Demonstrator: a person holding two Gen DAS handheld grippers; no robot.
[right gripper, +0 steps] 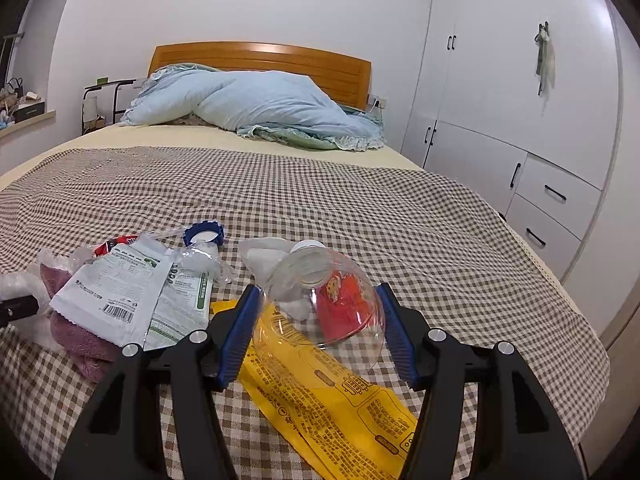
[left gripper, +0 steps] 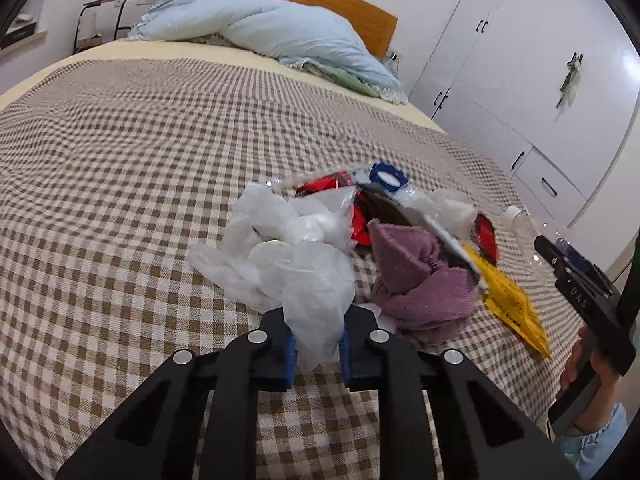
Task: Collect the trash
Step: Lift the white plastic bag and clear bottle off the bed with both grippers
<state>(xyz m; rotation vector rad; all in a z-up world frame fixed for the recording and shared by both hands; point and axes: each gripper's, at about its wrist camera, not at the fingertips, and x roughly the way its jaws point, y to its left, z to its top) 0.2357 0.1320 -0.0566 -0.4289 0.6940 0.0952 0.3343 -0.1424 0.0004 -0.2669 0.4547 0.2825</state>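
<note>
1. The left hand-held gripper (left gripper: 318, 346) pinches a white bag (left gripper: 296, 272).
2. The right hand-held gripper (right gripper: 316, 332) clamps a clear bottle (right gripper: 320, 300).
3. Left to collect: wrappers (right gripper: 120, 292) and a yellow packet (right gripper: 340, 408) beside both, on the bed (right gripper: 360, 208).

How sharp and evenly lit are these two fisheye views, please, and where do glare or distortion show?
Left wrist view: the checked bedspread blurs and shimmers towards the far end, and the wardrobe bows strongly at the rim. Right wrist view: sharper, with soft, even light and faint shadows; glare streaks the wooden headboard, and the clear bottle warps the yellow wrapper behind it.
</note>
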